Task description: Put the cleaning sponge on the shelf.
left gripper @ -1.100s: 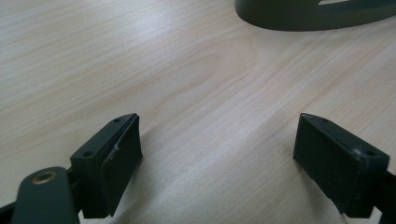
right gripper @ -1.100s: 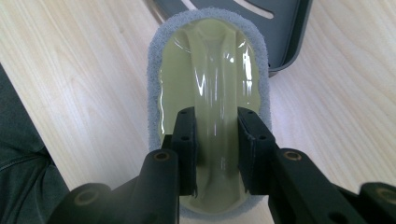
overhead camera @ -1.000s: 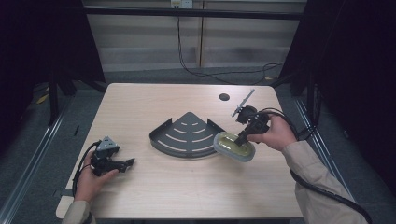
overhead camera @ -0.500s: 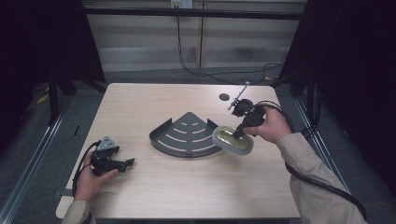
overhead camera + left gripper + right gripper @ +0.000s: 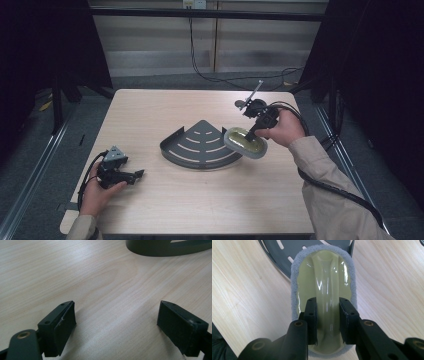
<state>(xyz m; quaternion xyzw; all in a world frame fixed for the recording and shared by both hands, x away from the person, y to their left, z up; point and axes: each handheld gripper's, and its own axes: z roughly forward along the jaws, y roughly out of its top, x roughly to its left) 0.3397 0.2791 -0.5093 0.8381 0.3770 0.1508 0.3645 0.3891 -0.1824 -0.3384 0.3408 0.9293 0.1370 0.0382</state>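
Note:
My right gripper is shut on the raised handle of an oval scrubbing pad, pale green plastic with a grey fibre rim. In the high view the pad hangs tilted over the right corner of a dark grey fan-shaped rack at the table's middle, held by the right gripper. The rack's slotted floor lies just beyond the pad in the right gripper view. My left gripper rests at the table's front left, jaws open and empty; its fingertips stand wide over bare wood, the rack's wall far ahead.
A small dark round mark sits on the wooden table near its far right. Cables trail off the table's right edge and from the back wall. Metal rails run along the floor on both sides.
The right gripper has carried the pad leftward and a little up, from the table beside the rack to over its right corner. The left gripper stayed put.

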